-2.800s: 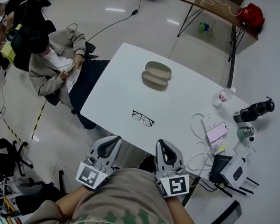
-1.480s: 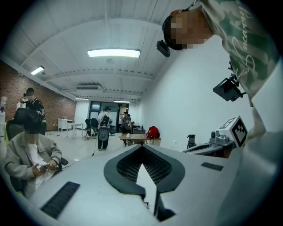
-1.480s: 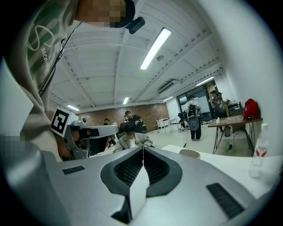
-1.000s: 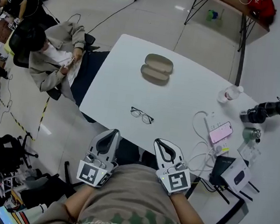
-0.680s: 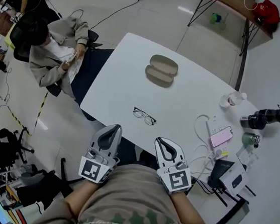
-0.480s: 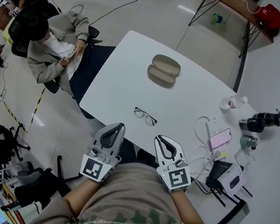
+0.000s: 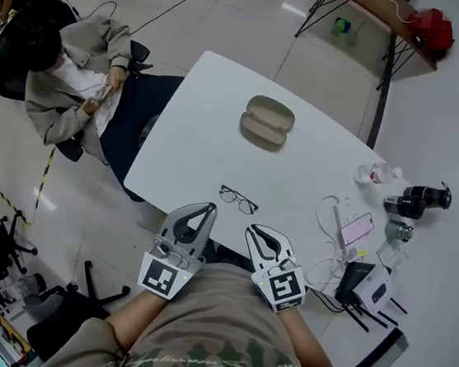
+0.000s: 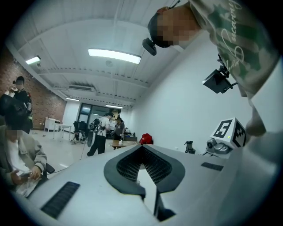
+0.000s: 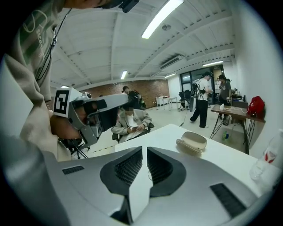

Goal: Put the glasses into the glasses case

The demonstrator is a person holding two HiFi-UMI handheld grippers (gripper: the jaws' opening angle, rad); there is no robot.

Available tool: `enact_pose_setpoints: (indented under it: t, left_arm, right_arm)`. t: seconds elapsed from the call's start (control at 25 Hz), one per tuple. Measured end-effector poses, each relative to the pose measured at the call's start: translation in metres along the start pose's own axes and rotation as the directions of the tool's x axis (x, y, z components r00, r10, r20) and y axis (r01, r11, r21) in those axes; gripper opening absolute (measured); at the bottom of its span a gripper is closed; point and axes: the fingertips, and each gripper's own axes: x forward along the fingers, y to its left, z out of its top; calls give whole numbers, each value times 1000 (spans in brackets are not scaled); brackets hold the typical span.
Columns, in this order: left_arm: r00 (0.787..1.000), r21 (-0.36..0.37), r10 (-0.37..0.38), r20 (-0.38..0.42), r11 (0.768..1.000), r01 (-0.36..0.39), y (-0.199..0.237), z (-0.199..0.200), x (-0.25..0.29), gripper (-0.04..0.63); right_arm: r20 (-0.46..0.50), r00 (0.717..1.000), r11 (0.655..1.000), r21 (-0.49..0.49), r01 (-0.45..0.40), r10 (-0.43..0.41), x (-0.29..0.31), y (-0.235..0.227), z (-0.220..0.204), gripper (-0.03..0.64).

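Left gripper (image 7: pixel 207 208) edged forward, closer to glasses (image 7: pixel 238 200).

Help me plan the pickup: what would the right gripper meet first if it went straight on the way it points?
Most likely the thin dark wire-framed glasses on the white table: the right gripper points toward them, and its own view shows their frame beyond its fingers. Depth is unclear.
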Motion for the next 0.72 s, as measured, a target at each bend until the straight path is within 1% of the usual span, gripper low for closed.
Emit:
enact_pose_setpoints:
  t: [0.08, 0.16, 0.24, 0.36, 0.44, 0.48, 0.6, 0.72]
  left_arm:
    - [1000, 1, -15, 11, 1000, 15, 9, 4, 4, 6]
    - [999, -15, -29, 22, 999, 29, 19, 7, 9, 6]
    - [998, -17, -54, 21, 998, 54, 25, 7, 14, 6]
    - [995, -7, -102, 12, 995, 103, 32, 4, 22, 6]
    - [993, -23, -115, 7, 993, 115, 41, 4, 27, 6]
    - [993, -25, -122, 7, 992, 122, 44, 5, 29, 6]
    - [987, 0, -160, -3, 987, 160, 48, 2, 30, 6]
    - [984, -22, -180, -18, 984, 179, 54, -5, 33, 6]
  right_arm:
    - [-17, 999, 1000, 8, 31, -30, 9, -4, 2, 15]
    - [-20, 999, 999, 30, 45, -44, 18, -7, 6, 55]
    - [-39, 998, 998, 47, 52, -50, 26, -10, 5, 55]
    - [-88, 994, 996, 45, 72, -68, 37, -13, 1, 54]
    - [-124, 990, 996, 37, 78, -73, 45, -14, -3, 54]
    - [-145, 987, 997, 28, 76, -71, 49, -13, -6, 55]
    - [-217, 975, 999, -12, 47, -49, 63, -6, -18, 55]
    - [-277, 960, 999, -28, 22, -29, 81, -3, -30, 55]
